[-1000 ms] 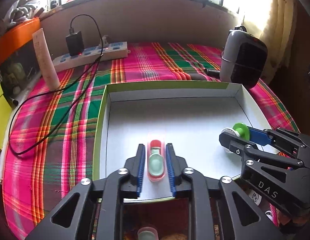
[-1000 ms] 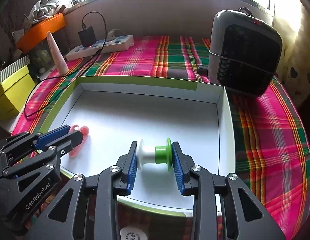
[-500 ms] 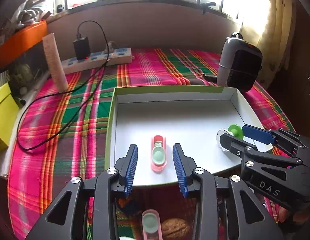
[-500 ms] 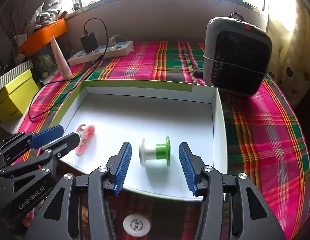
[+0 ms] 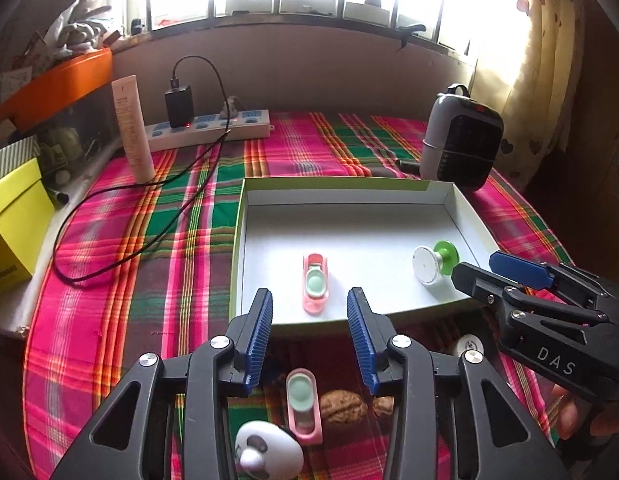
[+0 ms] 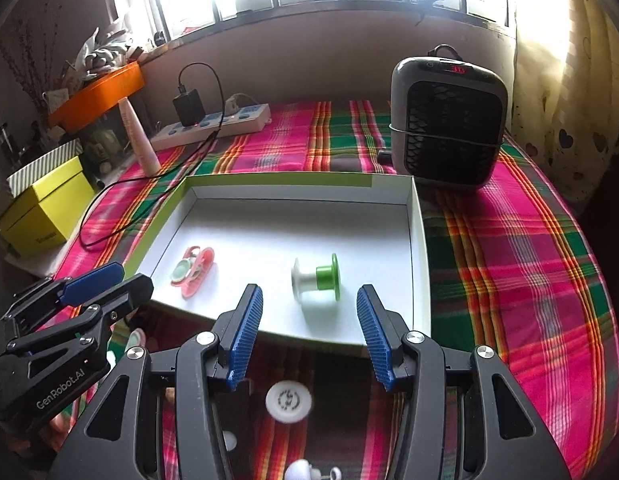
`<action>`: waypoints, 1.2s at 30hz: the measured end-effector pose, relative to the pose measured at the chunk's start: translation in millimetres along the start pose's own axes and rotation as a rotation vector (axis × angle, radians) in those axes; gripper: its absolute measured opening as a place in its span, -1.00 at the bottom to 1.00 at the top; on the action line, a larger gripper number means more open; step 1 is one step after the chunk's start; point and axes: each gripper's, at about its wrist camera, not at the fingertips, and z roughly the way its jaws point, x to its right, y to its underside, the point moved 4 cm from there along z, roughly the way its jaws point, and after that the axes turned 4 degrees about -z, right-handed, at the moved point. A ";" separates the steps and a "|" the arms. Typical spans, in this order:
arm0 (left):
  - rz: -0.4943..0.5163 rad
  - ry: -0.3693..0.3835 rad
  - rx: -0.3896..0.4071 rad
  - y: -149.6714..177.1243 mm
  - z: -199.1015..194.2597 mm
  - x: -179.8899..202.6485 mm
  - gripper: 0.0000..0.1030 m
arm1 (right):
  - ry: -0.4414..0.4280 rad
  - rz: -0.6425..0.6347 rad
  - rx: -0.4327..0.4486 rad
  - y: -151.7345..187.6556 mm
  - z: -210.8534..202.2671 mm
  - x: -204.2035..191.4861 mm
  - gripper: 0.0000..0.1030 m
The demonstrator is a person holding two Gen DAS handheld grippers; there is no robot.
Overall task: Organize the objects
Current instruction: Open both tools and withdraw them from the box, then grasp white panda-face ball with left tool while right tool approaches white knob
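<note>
Plaid cloth (image 5: 157, 240) — white cardboard tray (image 5: 349, 190), plastic spool (image 5: 433, 266).

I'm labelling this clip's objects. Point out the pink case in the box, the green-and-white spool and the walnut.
pink case (image 5: 315, 288): left wrist view, its green insert.
green-and-white spool (image 6: 316, 278): right wrist view, its core.
walnut (image 5: 343, 407): left wrist view, its shell.

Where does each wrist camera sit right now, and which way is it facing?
Left wrist: on the left gripper, angled down at the white tray; right gripper and fingers at right.
Right wrist: on the right gripper, same aim; left gripper at left.
Shared: tray, pink clip, green-and-white spool, both lying free.
</note>
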 end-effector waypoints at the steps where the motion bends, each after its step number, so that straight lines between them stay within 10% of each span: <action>1: -0.002 0.000 0.001 1.5 -2.2 0.0 -0.28 | 0.001 -0.004 0.005 1.4 -2.9 -1.5 -0.02; 36: -0.061 0.054 -0.022 72.1 -43.4 -34.1 -0.26 | 0.024 -0.064 0.026 68.4 -50.9 -12.2 -0.03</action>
